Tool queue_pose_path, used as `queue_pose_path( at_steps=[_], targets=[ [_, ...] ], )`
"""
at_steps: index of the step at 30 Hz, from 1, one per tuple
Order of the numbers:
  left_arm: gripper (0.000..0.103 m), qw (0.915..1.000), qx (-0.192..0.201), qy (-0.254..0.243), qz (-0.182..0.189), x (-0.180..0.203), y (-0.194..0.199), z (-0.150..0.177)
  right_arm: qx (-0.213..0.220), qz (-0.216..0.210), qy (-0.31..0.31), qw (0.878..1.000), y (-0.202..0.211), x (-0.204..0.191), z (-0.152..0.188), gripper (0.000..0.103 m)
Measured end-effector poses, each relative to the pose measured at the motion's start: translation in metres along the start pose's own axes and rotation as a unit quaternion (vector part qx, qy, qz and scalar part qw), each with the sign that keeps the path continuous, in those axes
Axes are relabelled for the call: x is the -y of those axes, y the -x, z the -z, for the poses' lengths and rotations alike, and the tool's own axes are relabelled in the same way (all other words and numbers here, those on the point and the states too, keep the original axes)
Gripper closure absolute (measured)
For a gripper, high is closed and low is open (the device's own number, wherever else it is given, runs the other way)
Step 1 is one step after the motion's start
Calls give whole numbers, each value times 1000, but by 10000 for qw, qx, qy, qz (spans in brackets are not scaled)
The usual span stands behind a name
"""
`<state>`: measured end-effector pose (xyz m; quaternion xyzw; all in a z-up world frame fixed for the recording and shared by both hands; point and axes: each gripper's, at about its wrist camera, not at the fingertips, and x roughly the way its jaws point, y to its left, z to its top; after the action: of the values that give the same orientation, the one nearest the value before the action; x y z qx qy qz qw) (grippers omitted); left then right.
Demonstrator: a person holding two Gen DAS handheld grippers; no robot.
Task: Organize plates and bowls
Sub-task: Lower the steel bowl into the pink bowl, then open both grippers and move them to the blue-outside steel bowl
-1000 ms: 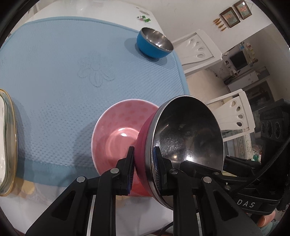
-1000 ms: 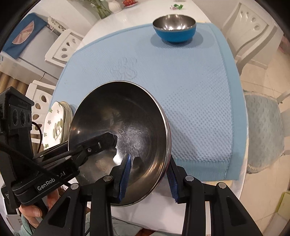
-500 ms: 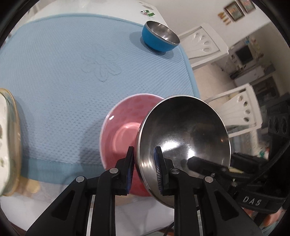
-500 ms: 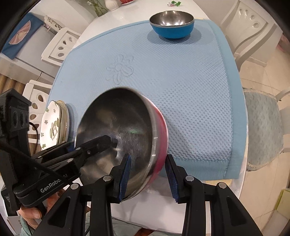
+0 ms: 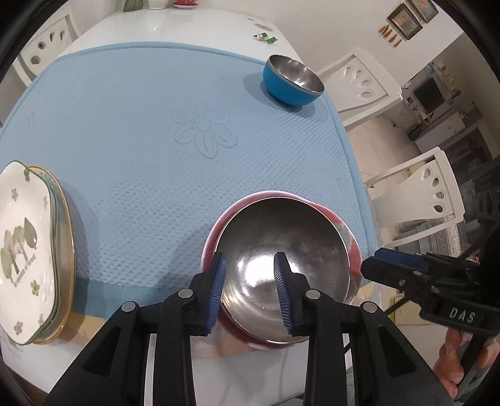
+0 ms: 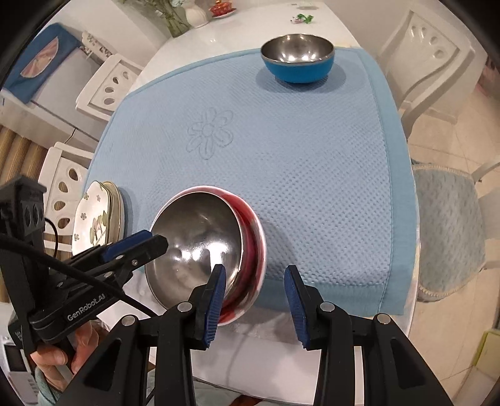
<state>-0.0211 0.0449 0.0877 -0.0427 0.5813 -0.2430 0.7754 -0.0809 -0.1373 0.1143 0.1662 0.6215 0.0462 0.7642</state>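
A red bowl with a steel lining (image 5: 290, 246) (image 6: 200, 246) sits nested in the pink bowl (image 5: 350, 237) (image 6: 257, 240) at the near edge of the blue mat (image 5: 140, 131) (image 6: 312, 156). My left gripper (image 5: 250, 284) is open, its jaws straddling the bowl's near rim without gripping it. My right gripper (image 6: 254, 296) is open just right of the bowls, its left finger beside the pink rim. A blue steel-lined bowl (image 5: 290, 81) (image 6: 297, 59) stands at the mat's far right. A stack of plates (image 5: 28, 250) (image 6: 97, 218) lies at the near left.
White chairs (image 5: 415, 193) (image 6: 103, 84) stand around the white table (image 5: 187, 28) (image 6: 250, 25). A cushioned chair seat (image 6: 447, 225) is to the right. A vase and small red dish (image 6: 222, 7) stand at the table's far end.
The red steel-lined bowl was lowered from tilted into the pink bowl. Both grippers opened and let go of its rim, and drew back a little.
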Motion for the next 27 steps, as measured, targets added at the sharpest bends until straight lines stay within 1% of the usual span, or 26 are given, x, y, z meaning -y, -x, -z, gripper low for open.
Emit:
queue_pose_path(
  at_steps=[3, 6, 15, 18, 23, 27],
  targets=[
    [74, 10000, 55, -47, -31, 1, 4, 1, -36, -86, -93, 9999, 0, 4, 0, 65],
    [74, 9999, 78, -102, -84, 1, 5, 0, -31, -68, -53, 10000, 0, 2, 1, 65],
    [74, 10000, 20, -82, -29, 2, 4, 0, -91, -258, -44, 9996, 2, -2, 2, 65],
    [74, 10000, 45, -75, -21, 2, 6, 0, -58, -422, -140, 9990, 5, 0, 1, 65],
    [74, 9999, 98, -5, 23, 0, 11, -4, 51, -522, -178, 9985, 10, -1, -3, 65],
    [74, 9999, 154, 56, 38, -2, 14, -8, 144, -702, -244, 9971, 12, -2, -7, 65]
  ],
)
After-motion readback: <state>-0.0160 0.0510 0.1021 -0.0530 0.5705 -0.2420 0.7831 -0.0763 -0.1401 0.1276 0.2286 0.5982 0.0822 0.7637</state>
